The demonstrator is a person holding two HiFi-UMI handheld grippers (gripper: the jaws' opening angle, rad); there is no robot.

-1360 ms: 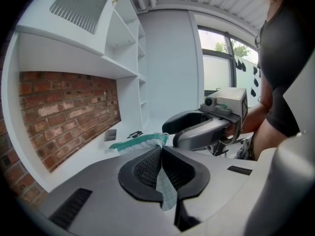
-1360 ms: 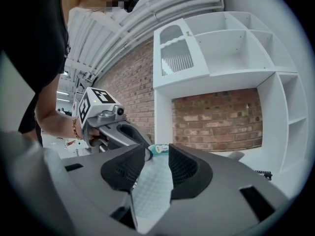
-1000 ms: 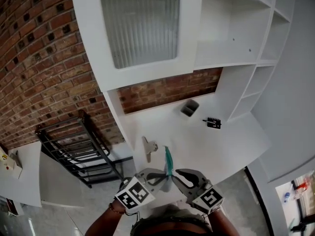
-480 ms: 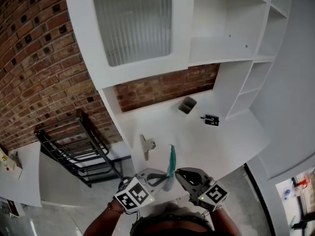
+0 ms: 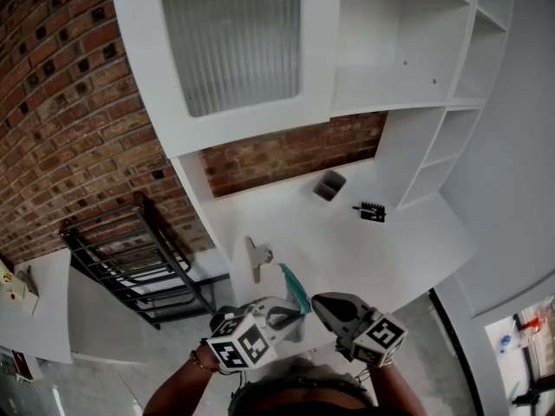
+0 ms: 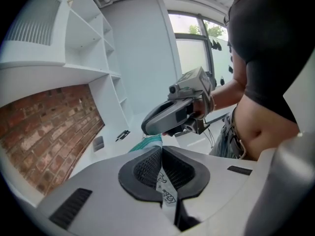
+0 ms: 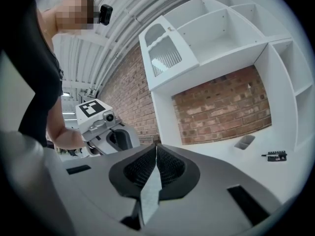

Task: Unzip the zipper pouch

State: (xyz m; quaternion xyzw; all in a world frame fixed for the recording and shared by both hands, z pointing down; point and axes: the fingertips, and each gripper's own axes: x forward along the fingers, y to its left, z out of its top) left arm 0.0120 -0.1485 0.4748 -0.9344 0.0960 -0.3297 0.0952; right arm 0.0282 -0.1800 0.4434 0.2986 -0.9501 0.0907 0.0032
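Note:
The teal zipper pouch [image 5: 293,282] hangs in the air over the near edge of the white desk [image 5: 381,250], between my two grippers. My left gripper [image 5: 293,312] is shut on the pouch's white printed label [image 6: 167,193]; teal fabric [image 6: 147,142] shows just past its jaws. My right gripper [image 5: 317,302] faces it from the right. Its jaws have just been closing and now pinch a thin pale strip [image 7: 150,191] at the pouch's edge. In each gripper view the other gripper sits close ahead: the right gripper [image 6: 145,128] and the left gripper [image 7: 118,137].
On the desk stand a small grey holder [image 5: 329,185], a small black object [image 5: 371,211] and a metal clip-like piece [image 5: 258,256]. White shelves rise behind and to the right. A black metal rack [image 5: 130,267] stands on the floor at the left by the brick wall.
The pouch has tipped over toward the left between the grippers. Both grippers have rolled a little, and the right gripper's tip has drawn in to the pouch.

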